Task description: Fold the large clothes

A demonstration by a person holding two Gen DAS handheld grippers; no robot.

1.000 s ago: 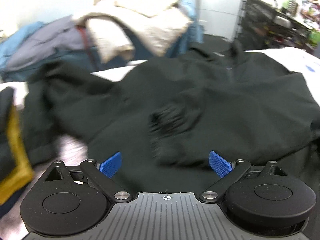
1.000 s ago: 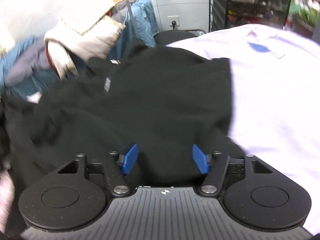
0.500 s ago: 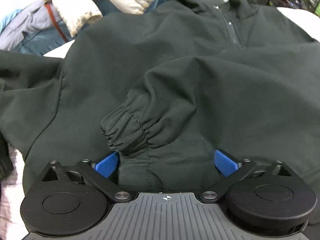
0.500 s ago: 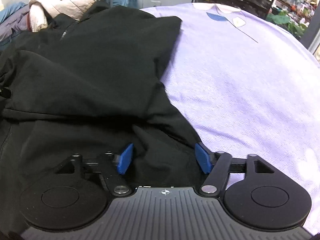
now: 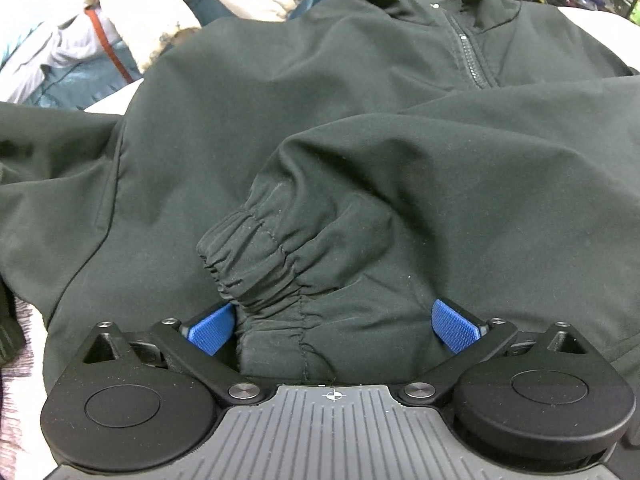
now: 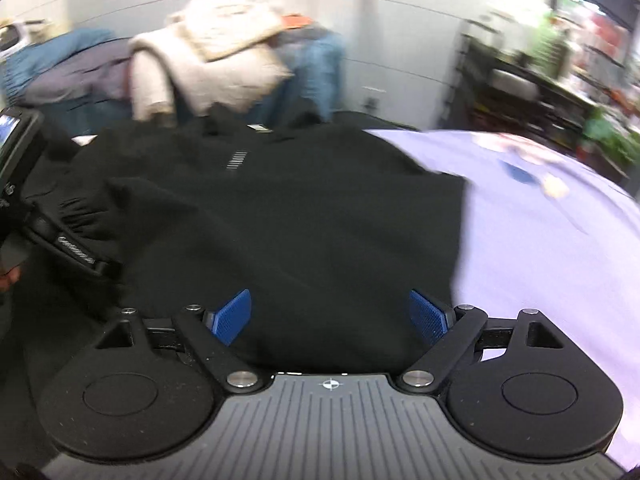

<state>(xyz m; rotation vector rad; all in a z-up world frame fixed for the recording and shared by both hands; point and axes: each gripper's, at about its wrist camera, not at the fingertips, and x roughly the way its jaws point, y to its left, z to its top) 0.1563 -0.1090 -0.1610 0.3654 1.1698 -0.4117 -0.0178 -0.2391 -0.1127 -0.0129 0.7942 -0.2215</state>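
Observation:
A large black zip-up jacket (image 5: 320, 128) lies spread on the surface, collar and zipper (image 5: 468, 52) at the far side. One sleeve is folded across its body, and the elastic cuff (image 5: 256, 264) lies between the wide-open jaws of my left gripper (image 5: 334, 326). In the right wrist view the jacket (image 6: 300, 208) fills the middle. My right gripper (image 6: 332, 316) is open just above its near edge. The left gripper (image 6: 60, 240) shows at the left edge there.
A lavender sheet (image 6: 552, 240) covers the surface to the right of the jacket. A pile of other clothes, cream (image 6: 216, 52) and blue (image 6: 48, 60), sits behind it. Dark shelving (image 6: 520, 88) stands at the far right.
My left gripper has moved forward and down until the sleeve cuff lies between its jaws. My right gripper has pulled up and back from the jacket's edge, still open.

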